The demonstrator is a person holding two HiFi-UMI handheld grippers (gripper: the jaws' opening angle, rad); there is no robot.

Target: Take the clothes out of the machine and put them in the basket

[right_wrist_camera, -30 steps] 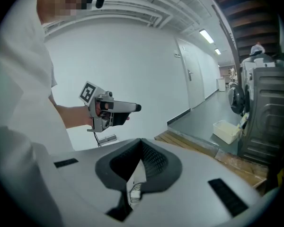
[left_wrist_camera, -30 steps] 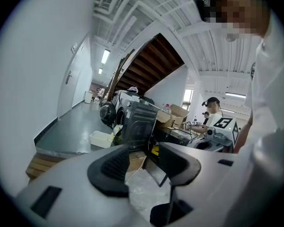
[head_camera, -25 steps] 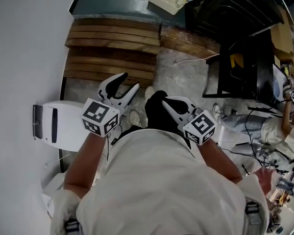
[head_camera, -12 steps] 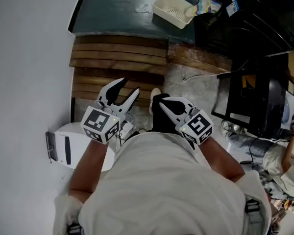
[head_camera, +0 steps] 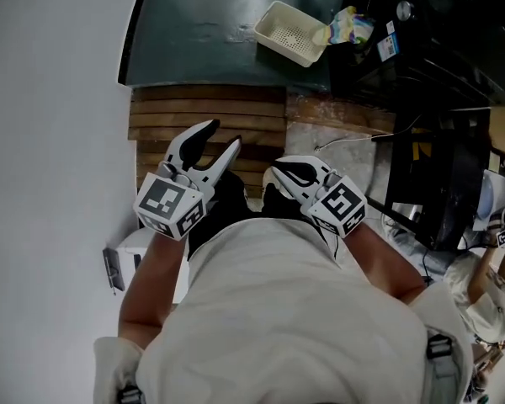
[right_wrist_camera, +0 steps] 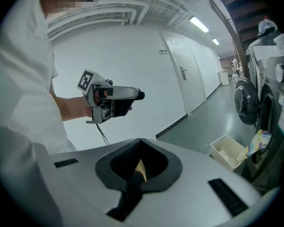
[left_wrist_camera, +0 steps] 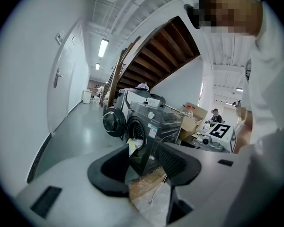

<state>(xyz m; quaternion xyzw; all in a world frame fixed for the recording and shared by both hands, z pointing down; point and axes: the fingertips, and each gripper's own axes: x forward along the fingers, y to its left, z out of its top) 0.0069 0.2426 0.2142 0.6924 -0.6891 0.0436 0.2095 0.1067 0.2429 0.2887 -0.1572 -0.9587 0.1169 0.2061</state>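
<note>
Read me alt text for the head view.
From above, a person holds out the left gripper, open, and the right gripper, shut, both empty. Ahead, a basket sits on the floor beside clothes at the machine.

The smooth dark grey-green floor (head_camera: 202, 32) carries a cream slotted basket (head_camera: 292, 32), standing open side up just beside the front of the dark machine (head_camera: 421, 66), with a colourful cloth (head_camera: 351, 25) touching its near corner; whether that cloth reaches the floor cannot be told. Nearer lie brown wooden slats (head_camera: 206, 116) side by side, and next to them a pale mottled patch (head_camera: 341, 146) with a thin white cable (head_camera: 353, 140) on it. A white boxy unit (head_camera: 143, 247) sits by the wall.
</note>
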